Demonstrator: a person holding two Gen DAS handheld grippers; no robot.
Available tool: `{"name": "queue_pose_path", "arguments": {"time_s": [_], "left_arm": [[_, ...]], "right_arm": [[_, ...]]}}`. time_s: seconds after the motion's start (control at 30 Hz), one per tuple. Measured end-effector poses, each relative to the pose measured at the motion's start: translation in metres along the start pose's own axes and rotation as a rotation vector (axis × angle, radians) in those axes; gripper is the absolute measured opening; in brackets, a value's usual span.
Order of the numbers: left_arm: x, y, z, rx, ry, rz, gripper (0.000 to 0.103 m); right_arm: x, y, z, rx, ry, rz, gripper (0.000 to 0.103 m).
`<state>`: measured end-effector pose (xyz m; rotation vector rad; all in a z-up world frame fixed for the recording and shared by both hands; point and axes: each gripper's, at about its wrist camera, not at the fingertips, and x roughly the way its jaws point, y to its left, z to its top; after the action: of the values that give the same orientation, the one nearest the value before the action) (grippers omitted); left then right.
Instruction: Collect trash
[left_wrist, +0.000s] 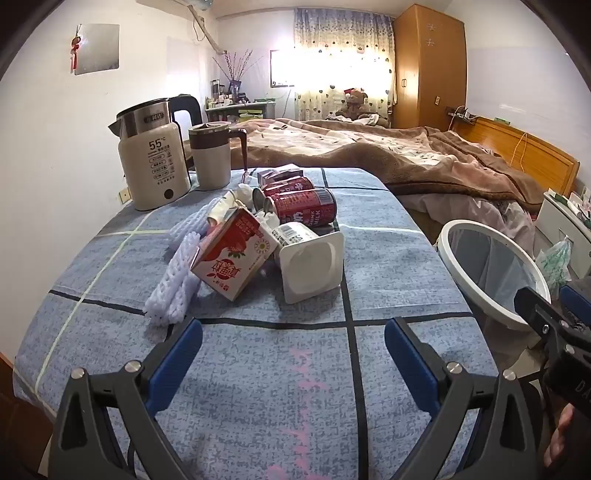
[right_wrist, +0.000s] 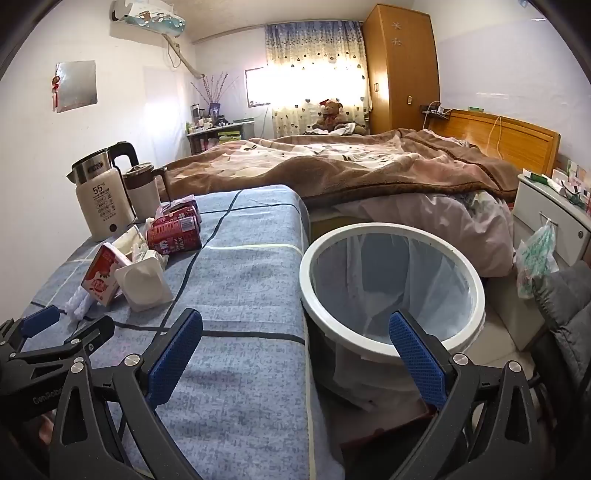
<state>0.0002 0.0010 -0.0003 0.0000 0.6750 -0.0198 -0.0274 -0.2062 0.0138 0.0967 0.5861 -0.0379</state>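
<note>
Counting the trash on the blue checked cloth-covered bench (left_wrist: 258, 387): two red drink cans (left_wrist: 303, 210) lying on their sides, one red-and-white strawberry milk carton (left_wrist: 231, 258) tipped over, one white plastic yogurt cup (left_wrist: 310, 258) on its side, two white foam fruit nets (left_wrist: 173, 291), some crumpled white tissue (left_wrist: 243, 192), plus a small purple-and-white carton (left_wrist: 279, 174) behind the cans. All bunched in one pile. Behind it, one cream electric kettle (left_wrist: 155, 166) and one beige lidded mug (left_wrist: 212, 158), just beside each other.

Left hand-held gripper (left_wrist: 293, 363) spread wide, nothing between its blue pads, hovering over bare cloth with the pile ahead and slightly left, apart from it. Right hand-held gripper (right_wrist: 295, 354) likewise wide and empty, straddling the bench's right edge, pile well off to its left.

One round white-rimmed bin with a clear liner (right_wrist: 391, 291) standing on the floor just beside that edge, mouth unobstructed. Plenty of bare cloth between pile and bin.
</note>
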Motion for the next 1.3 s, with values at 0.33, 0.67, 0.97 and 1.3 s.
{"name": "queue_pose_path", "arguments": {"time_s": [0.33,0.67,0.97,1.3], "left_arm": [[0.003,0.012,-0.003,0.008,0.004,0.007,0.1],[-0.002,0.002,-0.002,0.009,0.002,0.02,0.1],[-0.002,0.003,-0.003,0.006,0.001,0.02,0.1],[-0.003,0.006,-0.001,0.01,0.0,0.019,0.1]], "right_arm": [[0.001,0.005,-0.004,0.002,0.004,-0.012,0.101],[0.001,0.0,0.001,0.005,0.017,-0.014,0.101],[0.001,-0.001,0.001,0.005,0.014,-0.011,0.101],[0.0,0.0,0.001,0.003,0.011,-0.019,0.101]]}}
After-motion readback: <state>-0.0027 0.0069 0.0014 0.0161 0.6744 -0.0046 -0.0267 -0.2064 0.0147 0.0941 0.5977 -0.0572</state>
